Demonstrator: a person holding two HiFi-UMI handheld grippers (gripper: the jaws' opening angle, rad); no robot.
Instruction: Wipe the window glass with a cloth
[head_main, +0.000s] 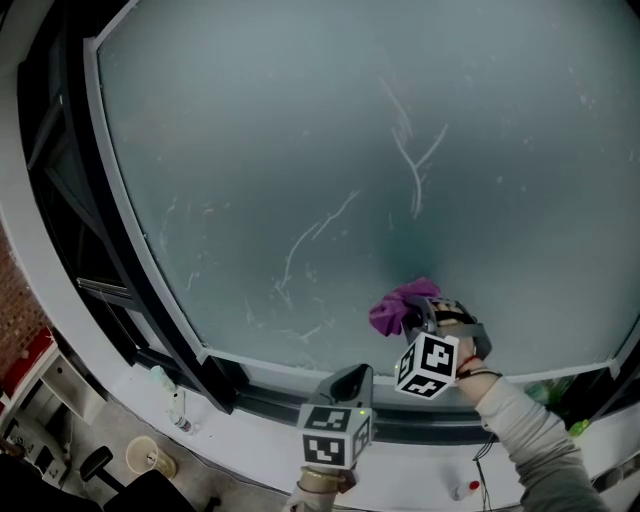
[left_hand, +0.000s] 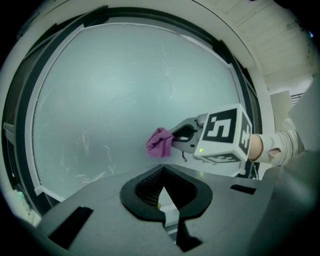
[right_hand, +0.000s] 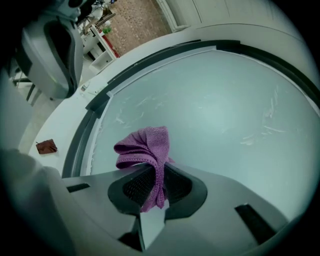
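Note:
The frosted window glass (head_main: 330, 150) carries thin white streaks (head_main: 415, 165). A crumpled purple cloth (head_main: 398, 306) is pressed to the lower part of the pane, and my right gripper (head_main: 420, 310) is shut on it. In the right gripper view the cloth (right_hand: 145, 150) bunches over the jaws (right_hand: 157, 172) and hangs down between them, against the glass (right_hand: 225, 100). My left gripper (head_main: 352, 373) hangs lower, over the sill, shut and holding nothing. In the left gripper view its jaws (left_hand: 161, 187) meet at the tip, with the right gripper (left_hand: 182, 137) and the cloth (left_hand: 160, 142) ahead.
A black frame (head_main: 120, 290) and a white sill (head_main: 270, 440) border the pane. A small bottle (head_main: 178, 405) stands on the sill at the left, a cup (head_main: 147, 457) below it. Something green (head_main: 560, 400) lies at the lower right corner. A small brown item (right_hand: 46, 146) sits on the sill.

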